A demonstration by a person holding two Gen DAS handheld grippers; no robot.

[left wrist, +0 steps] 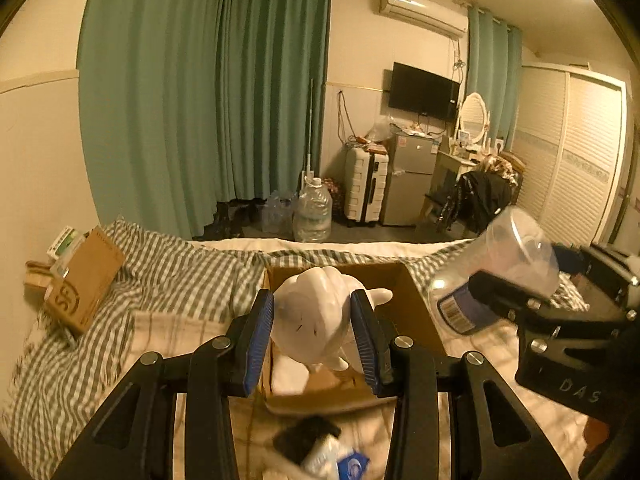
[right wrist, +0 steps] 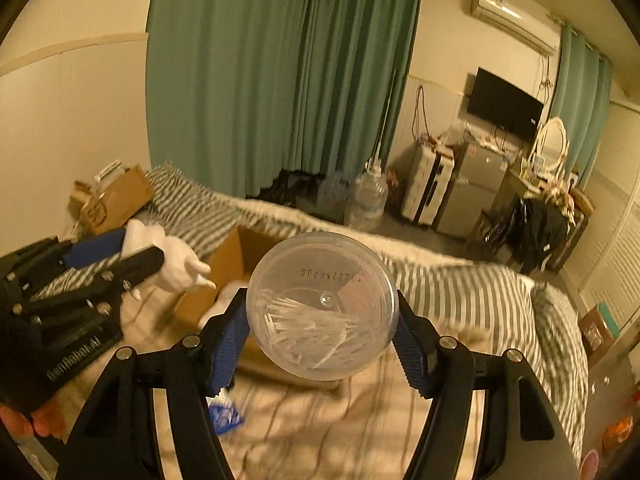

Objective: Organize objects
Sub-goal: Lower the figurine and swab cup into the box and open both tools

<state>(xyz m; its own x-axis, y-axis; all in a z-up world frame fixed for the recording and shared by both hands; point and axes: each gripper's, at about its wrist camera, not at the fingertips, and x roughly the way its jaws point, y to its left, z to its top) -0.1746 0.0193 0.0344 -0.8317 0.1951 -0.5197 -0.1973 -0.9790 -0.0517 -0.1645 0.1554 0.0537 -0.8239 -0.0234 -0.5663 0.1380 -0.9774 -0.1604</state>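
My left gripper (left wrist: 312, 336) is shut on a white animal figurine (left wrist: 316, 316) and holds it above an open cardboard box (left wrist: 416, 312) on the bed. The figurine (right wrist: 172, 260) and left gripper (right wrist: 136, 264) also show at the left of the right wrist view. My right gripper (right wrist: 322, 340) is shut on a clear round plastic jar (right wrist: 322, 306) with thin white sticks inside, held to the right of the box (right wrist: 232, 260). In the left wrist view the jar (left wrist: 496, 268) shows a blue label, clamped in the right gripper (left wrist: 520, 280).
The bed has a grey-checked quilt (left wrist: 192, 272) and a striped beige blanket (right wrist: 320, 420). A second cardboard box (left wrist: 86, 280) lies at the bed's far left. A dark item and a blue-white packet (left wrist: 332, 456) lie in front of the open box. Beyond the bed stand water jugs (left wrist: 312, 212), a suitcase and a fridge.
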